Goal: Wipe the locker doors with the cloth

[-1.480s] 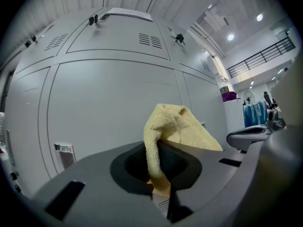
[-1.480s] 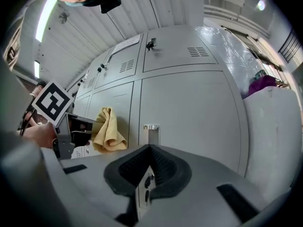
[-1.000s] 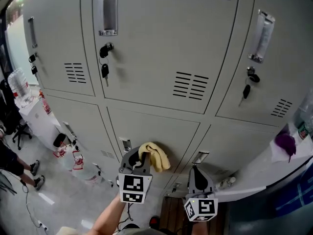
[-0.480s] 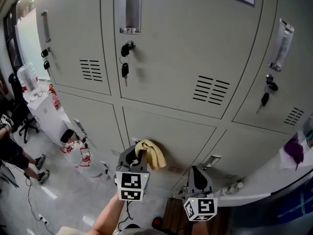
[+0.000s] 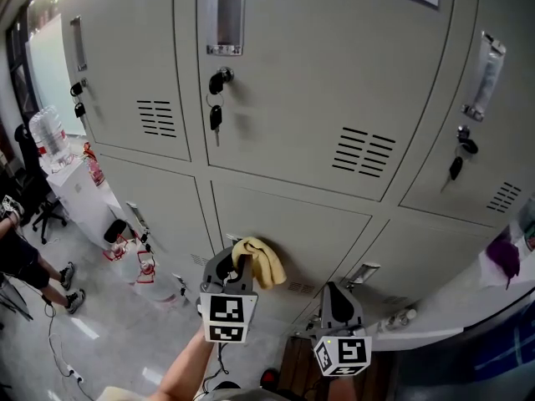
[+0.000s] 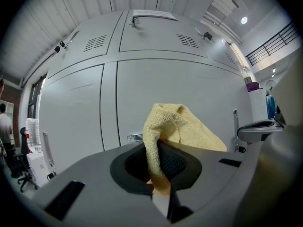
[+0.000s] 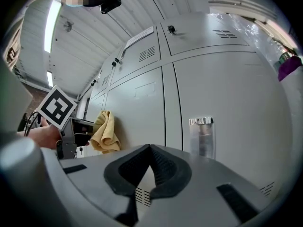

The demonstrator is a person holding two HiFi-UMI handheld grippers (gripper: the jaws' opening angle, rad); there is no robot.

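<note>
Pinching a yellow cloth point(image 6: 177, 129) between jaws pressed onto its folds, the left gripper point(image 5: 236, 267) holds the bunched cloth up at the lower middle locker door point(image 5: 313, 228). The cloth sits near that door's left edge, just below the horizontal seam under the upper middle door point(image 5: 334, 57). Whether the cloth truly touches the panel cannot be told. To the right of the cloth the panel runs flat and bare as far as the slanting seam with the lower right door point(image 5: 418, 253).

Right of the left gripper and nearer the person, the right gripper point(image 5: 337, 303) has its jaws pressed together with nothing between them. It points at the lower right door, just beside that door's recessed handle point(image 7: 201, 136).

On the upper middle door, far above the cloth, a key point(image 5: 216, 117) hangs from the lock at the left edge. Vent louvres point(image 5: 361, 150) lie toward its right side, well apart from the cloth.

At the far left, a water bottle point(image 5: 48, 134) stands on a white unit, and a seated person's legs point(image 5: 21, 261) show over the floor. At the right edge, a purple object point(image 5: 504, 257) rests on a pale ledge.
</note>
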